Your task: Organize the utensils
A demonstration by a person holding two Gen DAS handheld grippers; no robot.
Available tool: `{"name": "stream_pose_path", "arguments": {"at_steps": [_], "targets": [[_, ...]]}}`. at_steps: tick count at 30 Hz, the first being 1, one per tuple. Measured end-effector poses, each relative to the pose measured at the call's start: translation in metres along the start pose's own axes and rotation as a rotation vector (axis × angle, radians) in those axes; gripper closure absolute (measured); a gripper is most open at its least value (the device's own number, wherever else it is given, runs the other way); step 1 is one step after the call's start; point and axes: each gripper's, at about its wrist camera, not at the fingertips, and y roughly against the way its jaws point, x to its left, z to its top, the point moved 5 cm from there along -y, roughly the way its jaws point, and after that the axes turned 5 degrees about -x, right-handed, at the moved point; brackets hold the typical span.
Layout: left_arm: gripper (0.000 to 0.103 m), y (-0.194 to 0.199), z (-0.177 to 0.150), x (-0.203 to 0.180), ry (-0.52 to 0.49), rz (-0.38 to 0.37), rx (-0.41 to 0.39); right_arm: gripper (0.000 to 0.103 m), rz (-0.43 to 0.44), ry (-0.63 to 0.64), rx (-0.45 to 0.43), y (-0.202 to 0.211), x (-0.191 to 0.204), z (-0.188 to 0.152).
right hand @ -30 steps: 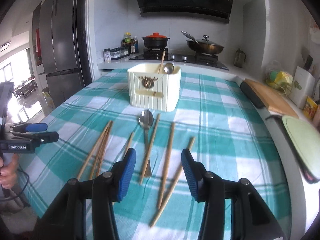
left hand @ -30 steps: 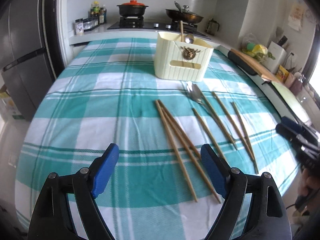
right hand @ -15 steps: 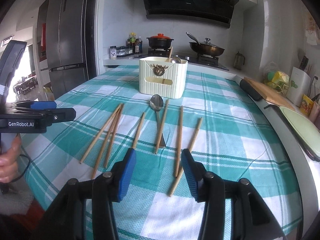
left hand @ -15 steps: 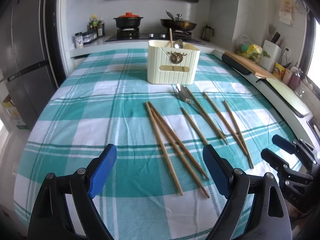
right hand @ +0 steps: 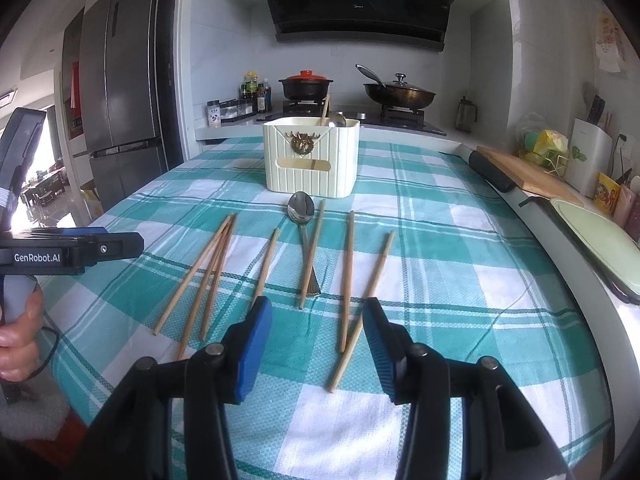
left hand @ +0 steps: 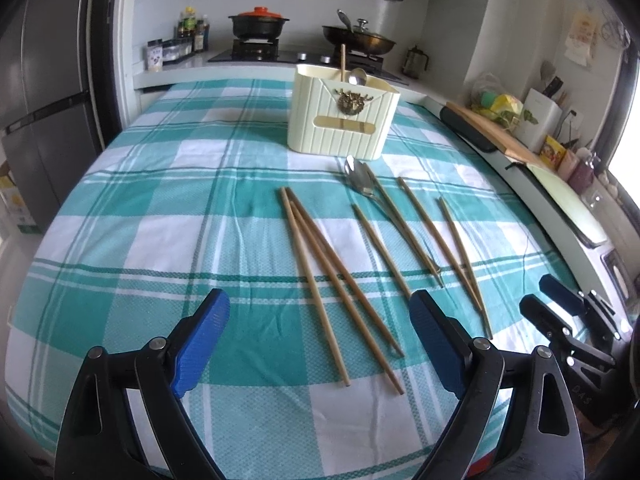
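Most of the sorting is left to do. The cream holder [right hand: 311, 155] stands toward the far side of the table [left hand: 140, 224], and only one chopstick and one spoon poke up out of it. In front of the holder, on the checked cloth, a metal spoon [right hand: 301, 208] lies with its bowl just short of the holder's base, and seven loose chopsticks [left hand: 320, 280] fan out on the near side of it. Three of them lie bunched and crossing to the holder's left; the rest are spread to either side of the spoon, one overlapping its handle.

The left claw [left hand: 320, 340] has just been opening and its jaws stand wide apart, with nothing held; the near ends of the bunched three sit in the gap in that view, with no sign of the pads touching them. The right claw [right hand: 318, 344] is about half open and empty, hovering over the near ends of the chopsticks in front of the holder. Judging by that, picking up has not started for this round.

The right wrist view shows the person's hand [right hand: 18, 340] on the left tool's handle, plus the range hood and fridge doors beyond the holder. The left wrist view shows the crossing of the bunched three more clearly, and the right claw at its right edge.
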Motion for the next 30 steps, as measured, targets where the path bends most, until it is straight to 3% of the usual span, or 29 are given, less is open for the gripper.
{"name": "stream_pose_path", "arguments": {"at_steps": [10,15,23,30], "targets": [[0.009,0.041,0.025,-0.019,-0.009,-0.092,-0.083,0.055,-0.006,-0.005,-0.023,0.002,0.0,0.003],[0.007,0.05,0.033,-0.024,-0.024,-0.103,-0.111,0.055,-0.008,-0.007,-0.015,0.002,0.0,0.001],[0.007,0.026,0.028,-0.009,0.059,-0.107,-0.023,0.055,-0.016,-0.014,-0.011,0.003,-0.005,0.001],[0.006,0.02,0.025,-0.003,0.055,-0.061,-0.02,0.055,-0.013,-0.01,-0.005,0.002,-0.004,0.0]]}}
